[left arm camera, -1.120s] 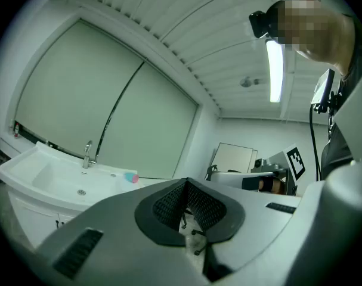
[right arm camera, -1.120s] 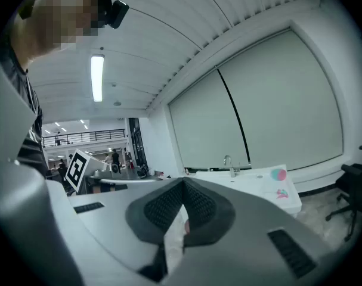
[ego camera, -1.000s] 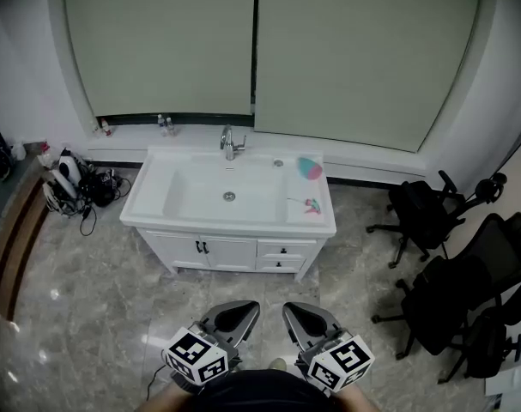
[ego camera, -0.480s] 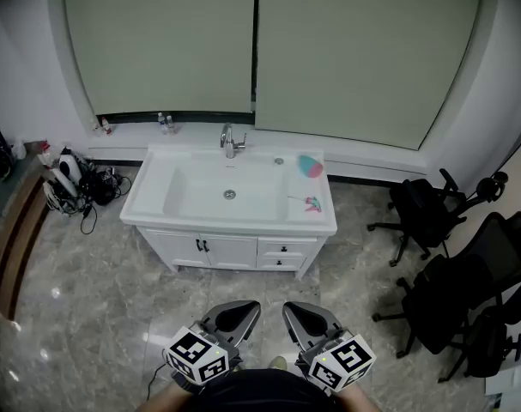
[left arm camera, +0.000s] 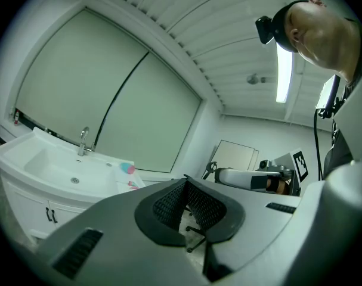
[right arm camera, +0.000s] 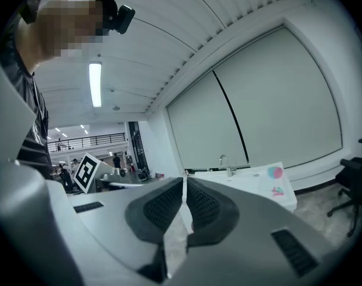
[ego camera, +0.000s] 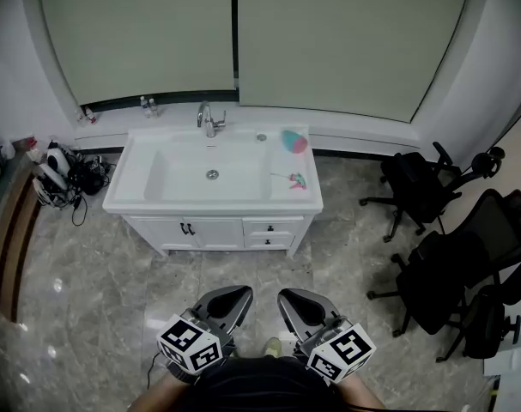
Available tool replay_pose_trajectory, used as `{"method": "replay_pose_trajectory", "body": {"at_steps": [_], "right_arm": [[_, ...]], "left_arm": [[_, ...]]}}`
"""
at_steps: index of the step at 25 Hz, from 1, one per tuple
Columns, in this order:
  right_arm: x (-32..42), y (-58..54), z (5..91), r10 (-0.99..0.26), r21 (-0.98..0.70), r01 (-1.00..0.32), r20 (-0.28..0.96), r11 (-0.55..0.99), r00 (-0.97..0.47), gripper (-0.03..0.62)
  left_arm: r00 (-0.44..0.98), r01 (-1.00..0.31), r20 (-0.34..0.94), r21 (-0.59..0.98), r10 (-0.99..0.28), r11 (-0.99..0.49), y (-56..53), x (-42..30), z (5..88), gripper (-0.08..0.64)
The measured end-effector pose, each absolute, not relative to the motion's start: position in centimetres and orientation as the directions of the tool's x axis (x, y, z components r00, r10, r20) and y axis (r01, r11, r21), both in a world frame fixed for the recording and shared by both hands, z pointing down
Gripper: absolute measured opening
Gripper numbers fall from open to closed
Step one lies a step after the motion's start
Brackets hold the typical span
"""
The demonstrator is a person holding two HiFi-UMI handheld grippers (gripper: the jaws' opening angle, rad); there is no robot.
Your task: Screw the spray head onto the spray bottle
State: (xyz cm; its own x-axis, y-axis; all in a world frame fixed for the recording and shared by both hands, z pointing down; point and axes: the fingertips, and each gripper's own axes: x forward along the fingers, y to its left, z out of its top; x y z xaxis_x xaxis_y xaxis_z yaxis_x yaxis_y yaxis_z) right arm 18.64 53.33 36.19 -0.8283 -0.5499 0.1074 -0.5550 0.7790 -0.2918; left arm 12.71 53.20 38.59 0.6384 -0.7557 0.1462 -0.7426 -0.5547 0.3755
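Note:
A round pink and teal spray bottle (ego camera: 293, 141) lies on the right side of the white sink counter (ego camera: 131, 197) across the room. A small pink and teal spray head (ego camera: 296, 179) lies in front of it, apart. Both also show small in the left gripper view, bottle (left arm camera: 128, 168) and spray head (left arm camera: 133, 184), and in the right gripper view, bottle (right arm camera: 275, 173) and spray head (right arm camera: 278, 190). My left gripper (ego camera: 239, 293) and right gripper (ego camera: 287, 298) are held side by side near my body, far from the sink. Both are shut and empty (left arm camera: 185, 181) (right arm camera: 184, 179).
A faucet (ego camera: 209, 120) stands behind the basin. Black office chairs (ego camera: 423, 197) (ego camera: 470, 269) crowd the right side. Cables and devices (ego camera: 64, 175) lie on the floor left of the cabinet. Small bottles (ego camera: 145, 104) sit on the window ledge. Marble floor (ego camera: 106, 290) lies between me and the sink.
The sink has shifted left and down in the head view, looking slightly nearer. Both grippers sit a bit lower in the frame, still shut.

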Motion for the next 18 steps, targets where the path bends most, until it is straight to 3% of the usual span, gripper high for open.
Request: {"method": "replay_pose_trajectory", "body": {"at_steps": [10, 18], "right_arm": [[24.9, 49.0, 38.1, -0.556, -0.343, -0.552, 0.099, 0.760, -0.826, 0.000], [24.0, 43.1, 39.6, -0.553, -0.373, -0.552, 0.115, 0.745, -0.825, 0.000]], "left_arm": [[0.630, -0.754, 0.196, 0.387, -0.751, -0.531, 48.8, 18.4, 40.1, 0.003], [0.627, -0.759, 0.220, 0.390, -0.747, -0.522, 42.9, 17.6, 41.1, 0.005]]}}
